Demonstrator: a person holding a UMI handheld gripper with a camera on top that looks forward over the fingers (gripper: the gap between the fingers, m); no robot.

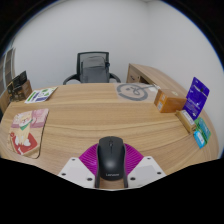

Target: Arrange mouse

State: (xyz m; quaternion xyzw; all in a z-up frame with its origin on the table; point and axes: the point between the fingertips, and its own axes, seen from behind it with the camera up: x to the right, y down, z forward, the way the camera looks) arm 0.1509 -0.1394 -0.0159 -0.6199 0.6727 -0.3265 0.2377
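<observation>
A black computer mouse (pixel 110 157) with a scroll wheel and white lettering sits between my gripper's (pixel 110 165) two fingers, its sides against both magenta pads (pixel 90 159). It is held above the near edge of the wooden desk (pixel 95 115). A mouse mat with a cartoon picture (pixel 28 132) lies on the desk to the left, beyond the fingers.
A grey office chair (pixel 92 68) stands behind the desk. A cardboard box (pixel 170 99) and a blue-purple box (pixel 198 95) are at the right, with a round white object (pixel 131 91) at the back. Papers (pixel 40 95) lie at the left rear.
</observation>
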